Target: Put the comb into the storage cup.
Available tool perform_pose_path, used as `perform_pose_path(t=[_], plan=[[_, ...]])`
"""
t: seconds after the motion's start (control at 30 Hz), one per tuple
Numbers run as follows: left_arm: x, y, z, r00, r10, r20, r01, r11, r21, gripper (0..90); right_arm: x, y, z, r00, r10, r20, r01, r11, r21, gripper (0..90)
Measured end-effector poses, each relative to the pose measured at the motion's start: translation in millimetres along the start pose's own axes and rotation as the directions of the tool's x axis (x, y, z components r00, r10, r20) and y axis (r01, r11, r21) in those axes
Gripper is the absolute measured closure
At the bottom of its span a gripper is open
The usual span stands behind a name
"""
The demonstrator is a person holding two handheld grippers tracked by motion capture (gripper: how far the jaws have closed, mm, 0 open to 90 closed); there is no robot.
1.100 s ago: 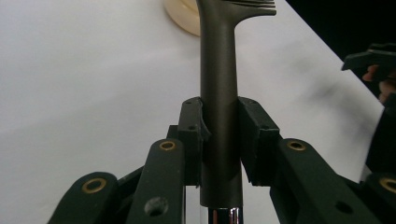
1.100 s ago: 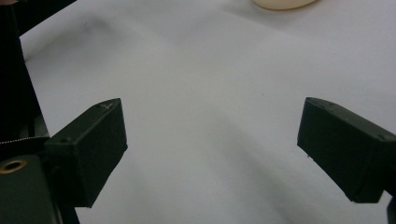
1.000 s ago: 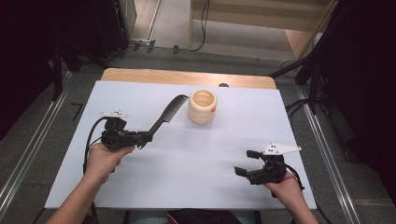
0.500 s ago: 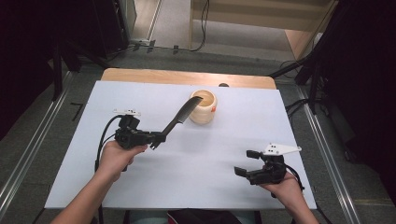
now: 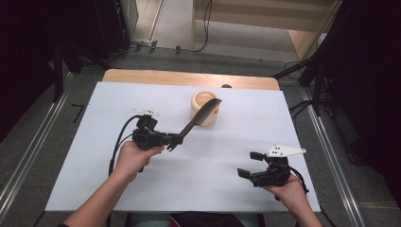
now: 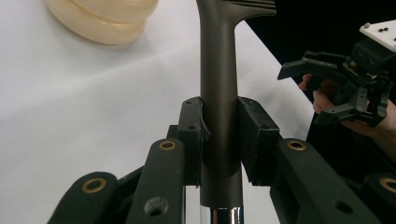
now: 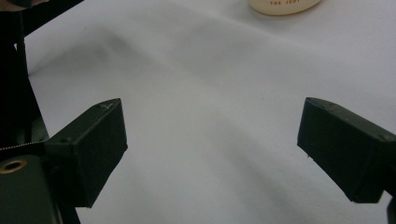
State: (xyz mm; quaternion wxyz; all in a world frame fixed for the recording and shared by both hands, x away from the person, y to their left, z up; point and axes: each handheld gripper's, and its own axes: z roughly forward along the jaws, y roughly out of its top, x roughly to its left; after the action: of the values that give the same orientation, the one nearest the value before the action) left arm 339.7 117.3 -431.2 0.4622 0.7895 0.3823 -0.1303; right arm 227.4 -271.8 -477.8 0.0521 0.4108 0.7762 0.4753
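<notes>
My left gripper (image 5: pixel 177 139) is shut on the handle of a dark slotted utensil (image 5: pixel 198 119), left of the table's middle. The utensil slants up and to the right, and its head lies over the rim of a beige round container (image 5: pixel 201 100) at the back centre. In the left gripper view the pads (image 6: pixel 191 135) press both sides of the brown handle (image 6: pixel 217 56), and the container (image 6: pixel 102 18) sits at the upper left. My right gripper (image 5: pixel 247 164) is open near the front right, with nothing between its jaws (image 7: pixel 212 140). The container's base (image 7: pixel 282 5) shows at the top of the right gripper view.
A white sheet (image 5: pixel 213 189) covers the table, with a strip of wooden edge (image 5: pixel 189 78) along the back. Metal floor rails (image 5: pixel 28 156) run along both sides. Dark stands and cables (image 5: pixel 302 109) sit beyond the table's far right corner.
My left gripper has carried the utensil to the right, bringing its head from beside the container to over its rim. The right gripper has stayed where it was.
</notes>
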Motion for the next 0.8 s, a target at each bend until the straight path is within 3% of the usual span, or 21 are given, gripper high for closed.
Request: perform_pose_path(t=[0.43, 0.6, 0.8], plan=[[-8.7, 8.1, 37.6, 0.9986, -0.033, 0.042, 0.034, 0.9994, -0.011, 72.9, 2.4, 3.9, -2.7, 0.9995, 0.029, 0.01, -0.029, 0.999, -0.023, 6.7], [-12.6, 10.2, 53.8, 0.9978, -0.044, 0.049, 0.045, 0.9987, -0.023, 72.9, 4.0, 5.9, -2.6, 0.9991, 0.028, 0.033, -0.027, 0.999, -0.028, 6.7], [-16.1, 10.8, 70.1, 0.9961, -0.069, 0.054, 0.071, 0.9967, -0.039, 72.9, 4.9, 10.9, -4.9, 0.9966, 0.06, 0.056, -0.057, 0.997, -0.049, 6.6]])
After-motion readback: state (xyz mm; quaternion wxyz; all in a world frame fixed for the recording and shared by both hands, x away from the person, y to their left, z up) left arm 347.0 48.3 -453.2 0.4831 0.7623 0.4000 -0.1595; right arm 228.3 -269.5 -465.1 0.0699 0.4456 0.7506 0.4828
